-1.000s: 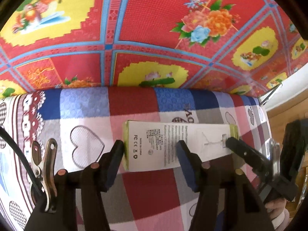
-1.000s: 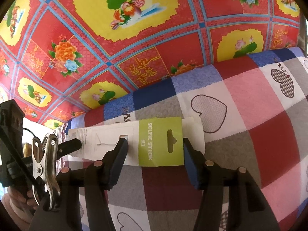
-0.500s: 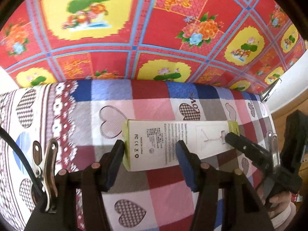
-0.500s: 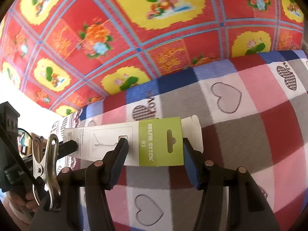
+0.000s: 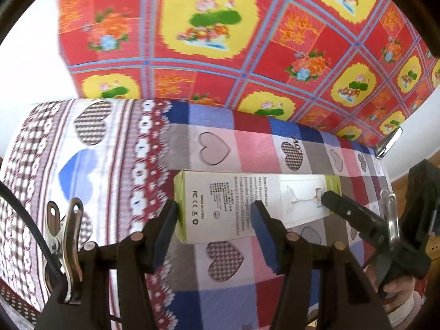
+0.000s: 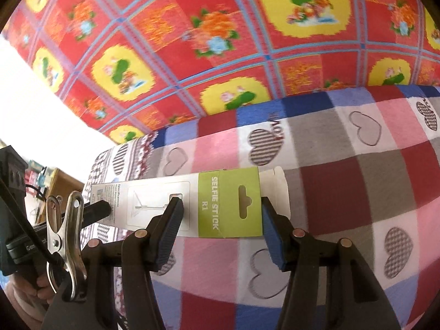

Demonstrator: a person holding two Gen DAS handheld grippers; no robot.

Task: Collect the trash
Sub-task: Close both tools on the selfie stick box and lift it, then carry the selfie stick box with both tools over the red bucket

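Observation:
A long white selfie stick box (image 5: 220, 200) with green ends hangs in the air over a bed, carried by both grippers. My left gripper (image 5: 214, 220) is shut on the end with the printed specifications. My right gripper (image 6: 220, 220) is shut on the other end, across the green "SELFIE STICK" label of the box (image 6: 228, 206). In the left wrist view the right gripper (image 5: 343, 211) reaches in from the right, with a hand (image 5: 398, 297) behind it. One finger of the left gripper (image 6: 96, 209) shows at the box's far end in the right wrist view.
Below lies a checked blanket with hearts (image 5: 110, 165) over the bed. Beyond it spreads a red and yellow flowered sheet (image 5: 247, 41). Wooden furniture (image 5: 429, 165) stands at the right edge, and bright white floor or wall (image 6: 41, 104) lies past the bed's end.
Both grippers have risen and moved sideways together with the box held between them. The bed now looks farther below, and the blanket's patterned end has come into view.

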